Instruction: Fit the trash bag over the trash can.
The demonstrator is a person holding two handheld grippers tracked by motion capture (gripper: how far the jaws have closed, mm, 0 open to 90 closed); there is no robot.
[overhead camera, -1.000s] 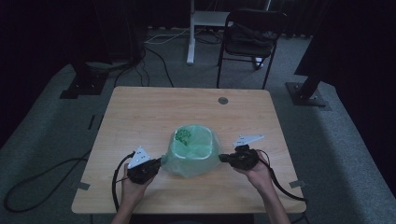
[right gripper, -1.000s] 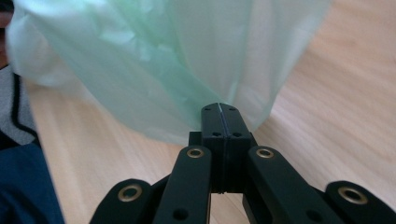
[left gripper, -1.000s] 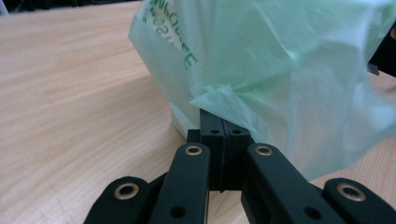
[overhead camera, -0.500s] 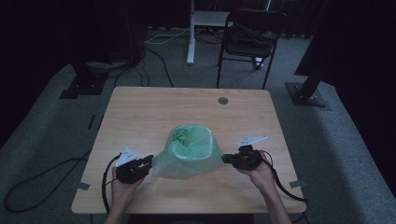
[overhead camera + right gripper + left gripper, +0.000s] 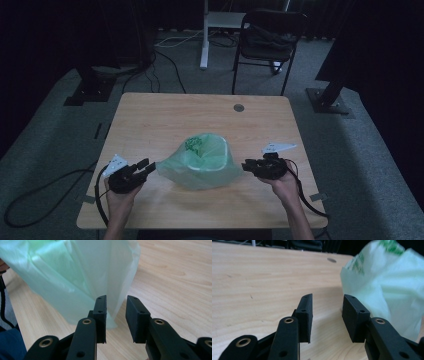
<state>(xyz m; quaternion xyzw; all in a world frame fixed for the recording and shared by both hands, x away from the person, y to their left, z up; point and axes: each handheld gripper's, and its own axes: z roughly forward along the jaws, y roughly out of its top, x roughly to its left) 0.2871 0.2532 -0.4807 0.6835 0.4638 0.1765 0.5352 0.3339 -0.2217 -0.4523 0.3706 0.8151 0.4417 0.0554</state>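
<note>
One pale green, translucent plastic bag (image 5: 202, 162) is seen bunched on the wooden counter (image 5: 160, 120), between both tools. Dark green print marks its top, too blurred to be read. The left tool (image 5: 148, 166) and right tool (image 5: 245, 166) are both released, gripping nothing.

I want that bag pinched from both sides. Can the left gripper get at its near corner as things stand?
Probably yes: the left gripper is open, the green plastic bag lies just beside its jaws, and bare table is between them.
</note>
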